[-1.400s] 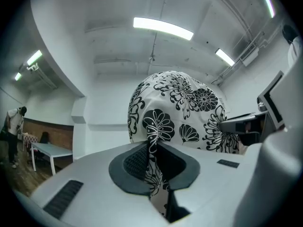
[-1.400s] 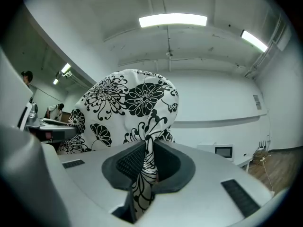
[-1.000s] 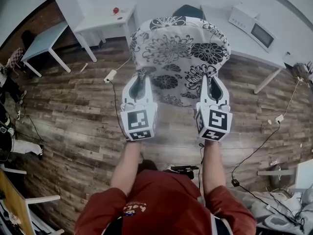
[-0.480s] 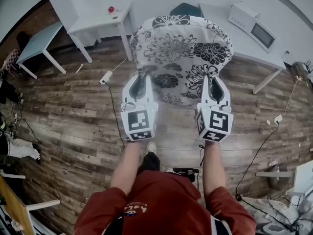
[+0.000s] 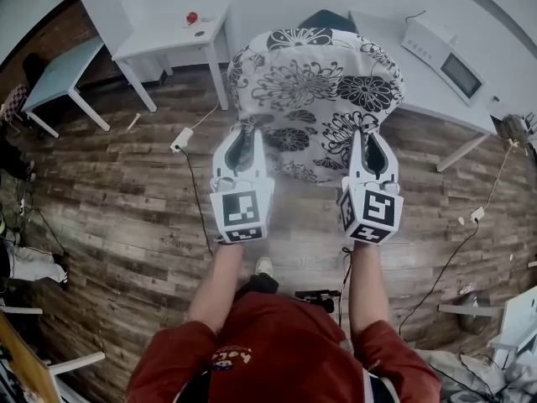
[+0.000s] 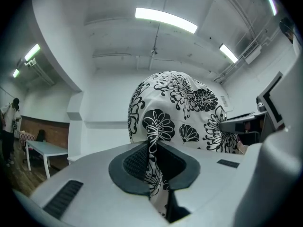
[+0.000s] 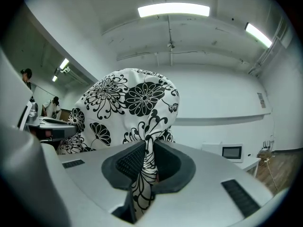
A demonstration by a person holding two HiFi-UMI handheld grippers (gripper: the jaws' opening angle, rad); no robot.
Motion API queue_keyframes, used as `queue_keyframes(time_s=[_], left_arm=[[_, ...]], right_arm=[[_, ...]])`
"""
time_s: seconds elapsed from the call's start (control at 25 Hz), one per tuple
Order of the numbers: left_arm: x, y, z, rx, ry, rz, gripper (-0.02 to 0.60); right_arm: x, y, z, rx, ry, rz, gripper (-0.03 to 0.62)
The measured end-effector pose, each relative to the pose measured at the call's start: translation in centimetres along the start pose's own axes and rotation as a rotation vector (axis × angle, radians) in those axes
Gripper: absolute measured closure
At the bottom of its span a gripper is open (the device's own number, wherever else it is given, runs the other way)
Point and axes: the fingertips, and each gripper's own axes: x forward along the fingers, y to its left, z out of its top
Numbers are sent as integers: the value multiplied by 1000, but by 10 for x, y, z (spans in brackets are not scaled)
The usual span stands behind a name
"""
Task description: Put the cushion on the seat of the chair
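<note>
Left claw (image 5: pixel 244 133) is pinched shut on a gathered fold of the floral cushion (image 5: pixel 312 86) at its near edge. Right claw (image 5: pixel 367 139) grips the same edge, well apart from the left. Cushion hangs over the wood floor (image 5: pixel 109 183), on no seat. It looks soft, light and floppy, with cloth bunched between the jaws, so the cover could slip. White bench (image 5: pixel 172 28) stands to the left, another (image 5: pixel 382 22) to the right, with open floor between. Cables (image 5: pixel 198 200) trail underfoot. Chair seat not made out.
</note>
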Motion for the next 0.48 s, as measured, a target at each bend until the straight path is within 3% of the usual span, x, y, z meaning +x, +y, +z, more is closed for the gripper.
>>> queue_keyframes(time_s=[0.48], left_arm=[[6, 0, -4, 18, -43, -30, 532]], right_arm=[[4, 0, -3, -21, -32, -35, 533]])
